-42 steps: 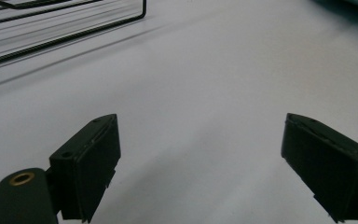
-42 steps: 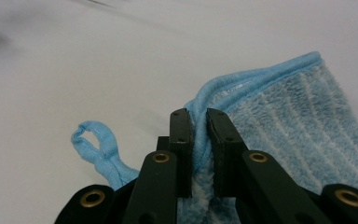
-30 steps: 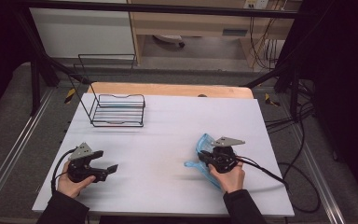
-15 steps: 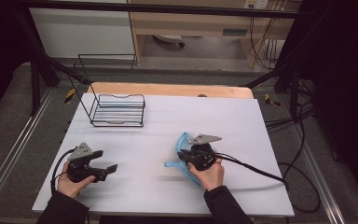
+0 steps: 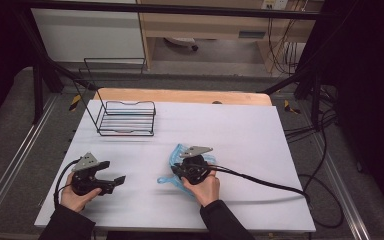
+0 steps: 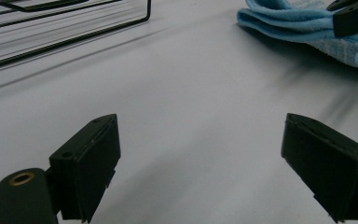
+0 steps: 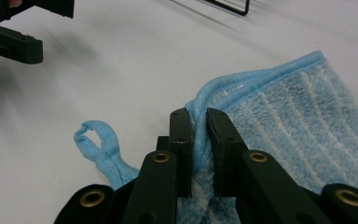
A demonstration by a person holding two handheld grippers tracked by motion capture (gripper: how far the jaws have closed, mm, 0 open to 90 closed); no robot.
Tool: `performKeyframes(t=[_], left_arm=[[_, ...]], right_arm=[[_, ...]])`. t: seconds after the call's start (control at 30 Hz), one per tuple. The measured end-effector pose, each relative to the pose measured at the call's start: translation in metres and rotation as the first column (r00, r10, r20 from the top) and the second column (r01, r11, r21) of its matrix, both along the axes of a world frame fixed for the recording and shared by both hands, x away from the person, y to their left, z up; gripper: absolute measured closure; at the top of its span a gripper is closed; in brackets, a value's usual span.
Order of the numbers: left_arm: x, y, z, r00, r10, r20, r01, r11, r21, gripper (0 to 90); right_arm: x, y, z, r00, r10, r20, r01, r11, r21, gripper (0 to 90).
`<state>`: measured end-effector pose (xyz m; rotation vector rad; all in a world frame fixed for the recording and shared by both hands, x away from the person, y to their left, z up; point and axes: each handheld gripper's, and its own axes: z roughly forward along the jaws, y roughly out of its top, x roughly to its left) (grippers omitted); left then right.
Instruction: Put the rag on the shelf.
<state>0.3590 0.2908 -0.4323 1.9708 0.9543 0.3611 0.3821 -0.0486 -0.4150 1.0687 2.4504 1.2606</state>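
Bare white table lies open right of the blue towel — right gripper pinches its hem (crumpled, axis unclear); left gripper spread wide.

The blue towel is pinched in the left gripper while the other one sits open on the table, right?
Wrong gripper. The right gripper pinches the towel, as the right gripper view shows; the left gripper sits open on the table.

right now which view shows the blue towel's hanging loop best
The right gripper view: the loop lies sharp on the table beside the shut tongs. The high view shows the towel small; the left gripper view catches its folded edge.
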Motion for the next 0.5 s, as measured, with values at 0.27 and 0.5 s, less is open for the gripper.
performKeyframes(t=[0.27, 0.5], left_arm=[[0.000, 0.000, 0.000, 1.0000, 0.002, -0.003, -0.002, 1.0000, 0.001, 11.7], [0.000, -0.001, 0.000, 1.0000, 0.002, -0.006, -0.002, 1.0000, 0.002, 11.7]], right_arm=[[-0.003, 0.014, -0.010, 0.9990, 0.045, -0.008, -0.045, 0.999, -0.017, 80.8], [-0.005, 0.019, -0.024, 0.9941, 0.102, -0.036, -0.103, 0.994, -0.026, 73.2]])
